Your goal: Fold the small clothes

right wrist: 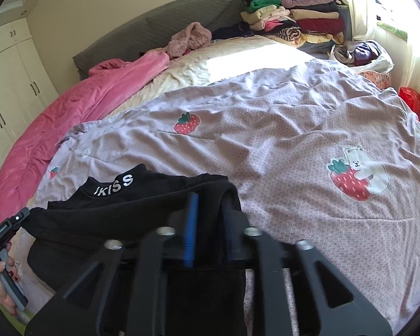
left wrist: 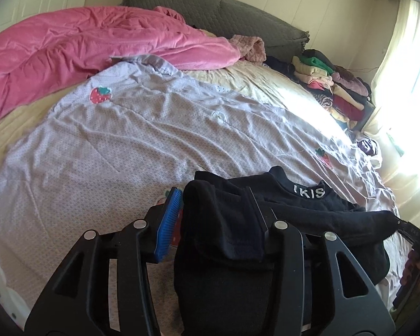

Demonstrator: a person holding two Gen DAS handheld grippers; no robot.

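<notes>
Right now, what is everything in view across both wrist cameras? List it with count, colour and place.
black top: one, black with white lettering on the collar, on the near bed, cloth between both grippers' jaws.
lilac cover: one, strawberry prints, spread over the bed.
pink duvet: one, bunched along the far side.
pink fuzzy garment: one, near the headboard.
headboard: one, grey-green quilted.
folded clothes pile: one stack, mixed colours, bed's far corner by the curtain.
wardrobe: white doors, beyond the duvet.
left gripper: black, blue pad, jaws parted.
right gripper: black, blue pads, jaws parted.
</notes>
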